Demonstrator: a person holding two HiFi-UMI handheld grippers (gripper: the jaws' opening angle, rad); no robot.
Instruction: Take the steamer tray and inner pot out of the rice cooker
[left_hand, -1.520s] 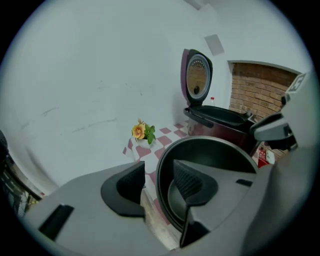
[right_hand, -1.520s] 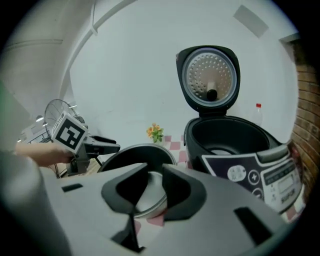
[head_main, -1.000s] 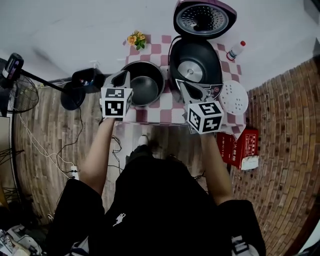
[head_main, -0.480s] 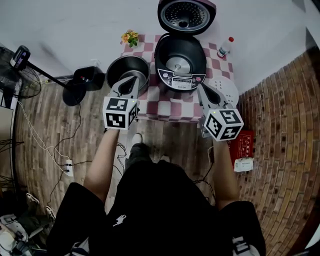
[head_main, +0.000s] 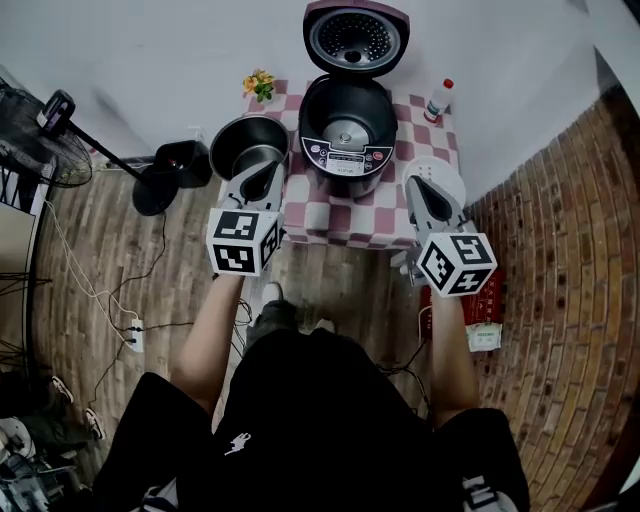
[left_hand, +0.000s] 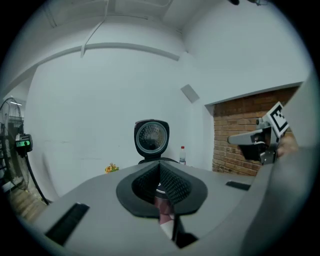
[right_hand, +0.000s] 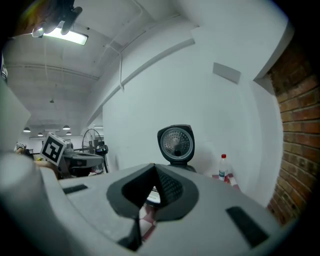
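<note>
The rice cooker (head_main: 345, 130) stands open on the checked table (head_main: 345, 215), its lid (head_main: 355, 40) tipped back and a bare heating plate inside. The dark inner pot (head_main: 250, 145) sits on the table to its left. The white steamer tray (head_main: 440, 175) lies to its right, partly behind my right gripper. Both grippers hover at the table's near edge, shut with nothing between the jaws: my left gripper (head_main: 263, 172) (left_hand: 160, 167) in front of the pot, my right gripper (head_main: 415, 188) (right_hand: 152, 170) in front of the tray. The cooker's lid (left_hand: 151, 137) (right_hand: 175, 142) shows beyond both.
A small bunch of flowers (head_main: 258, 83) and a bottle (head_main: 436, 100) stand at the table's back corners. A fan on a stand (head_main: 60, 110) and a black object (head_main: 170, 165) are on the floor at left. A red box (head_main: 485, 300) lies at right by the brick wall.
Both grippers have drawn back from the table toward the person and risen a little, still shut. The table, pot and cooker now look smaller and farther off.
</note>
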